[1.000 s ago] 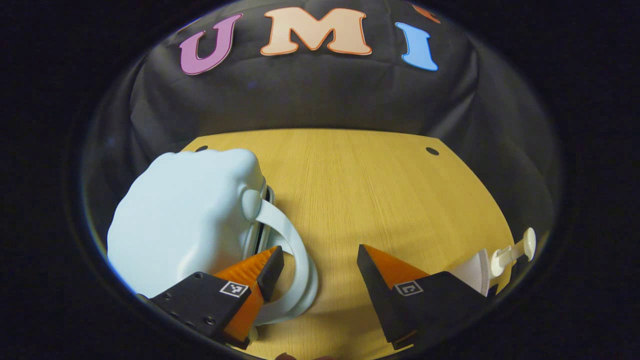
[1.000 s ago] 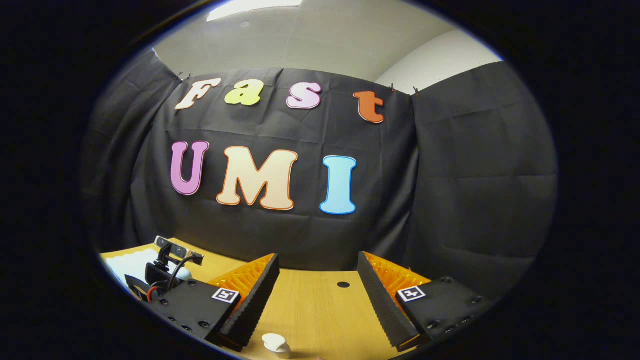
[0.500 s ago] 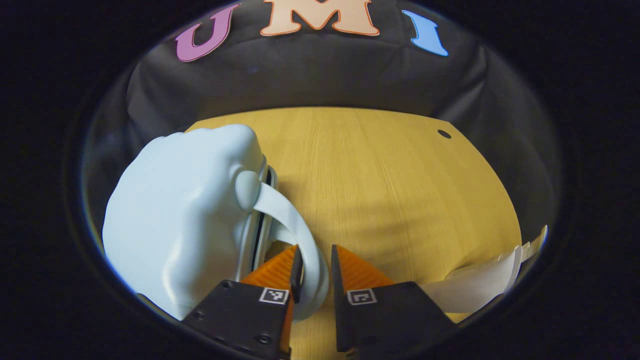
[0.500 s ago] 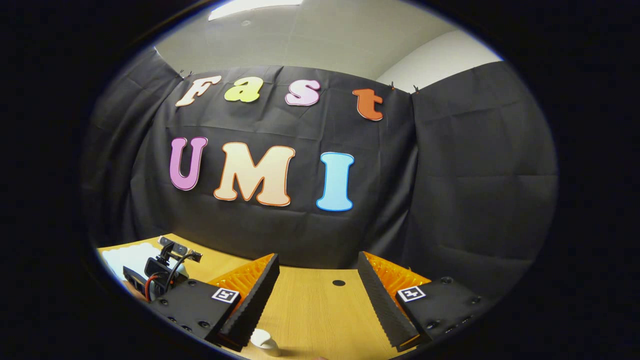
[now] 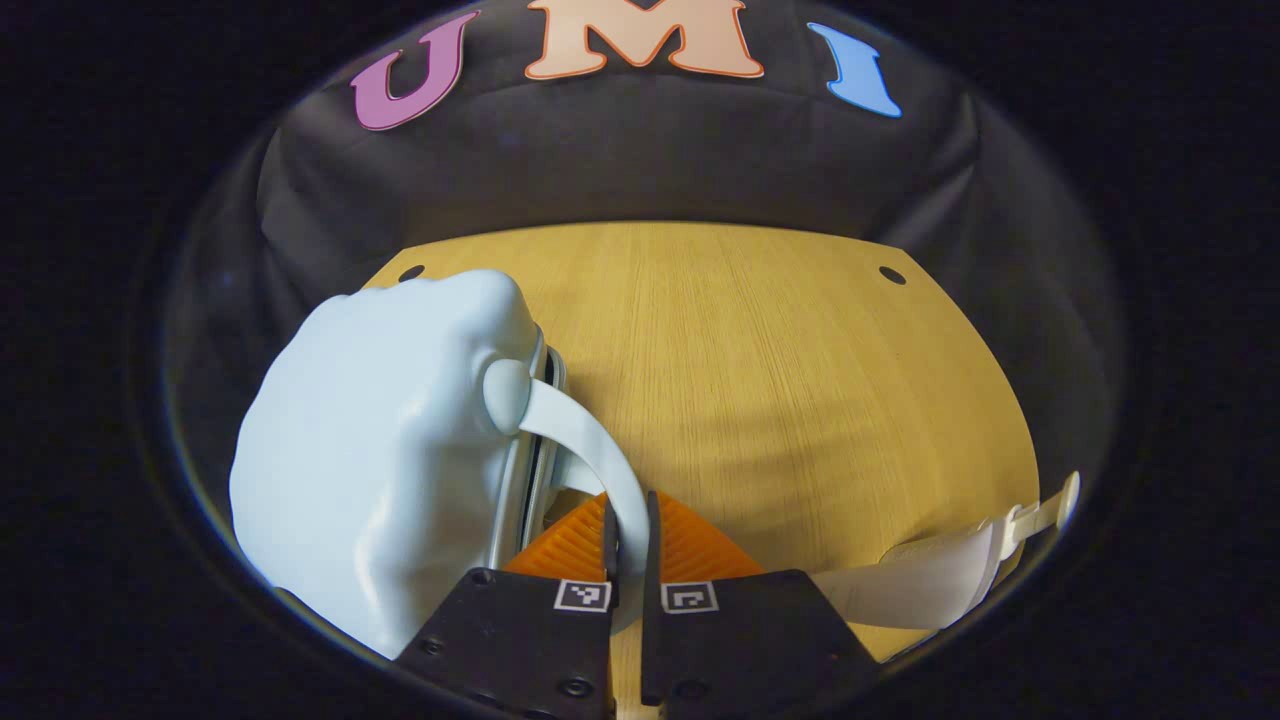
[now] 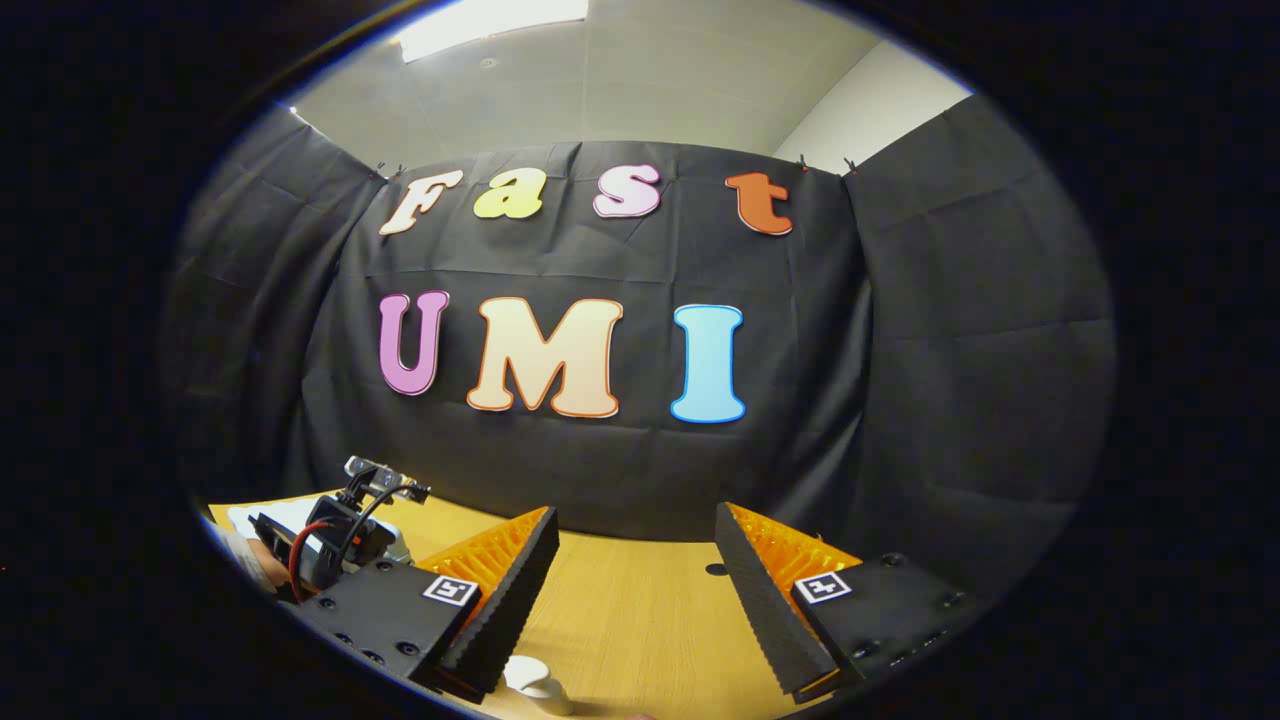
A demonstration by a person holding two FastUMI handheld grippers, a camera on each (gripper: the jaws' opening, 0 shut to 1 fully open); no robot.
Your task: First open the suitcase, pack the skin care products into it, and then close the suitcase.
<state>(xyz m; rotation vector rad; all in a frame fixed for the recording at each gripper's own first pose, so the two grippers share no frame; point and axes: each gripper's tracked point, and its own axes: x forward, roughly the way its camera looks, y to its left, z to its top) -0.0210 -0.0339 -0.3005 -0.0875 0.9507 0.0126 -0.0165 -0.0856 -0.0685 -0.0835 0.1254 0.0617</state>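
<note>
In the left gripper view, the left tool [image 5: 628,535] has its two fingers drawn together on the pale strap handle [image 5: 590,445] of the suitcase [image 5: 380,470], with the thin band pinched between them and both fingers pressing on it. The suitcase is a small, pale blue, rounded hard case standing on the left part of the wooden desk [image 5: 760,370]; its two shells meet at a dark seam that faces the tool, and the seam looks closed or nearly so. The handle springs from a round boss near the top of the case and curves down toward the tool. To the right, near the desk's front edge, a white pump bottle [image 5: 940,585] lies on its side, its nozzle pointing away to the right, well apart from the suitcase. In the right gripper view, the right tool [image 6: 635,590] hangs above the desk [image 6: 640,620] with its fingers wide apart and nothing between them. Just below its left finger, at the bottom edge, the white rounded top of a skin care product [image 6: 530,680] shows on the desk. Farther off at the left of that view, the left tool [image 6: 335,535] appears with its camera mount and a red wire, beside a bit of the pale suitcase [image 6: 265,515].
</note>
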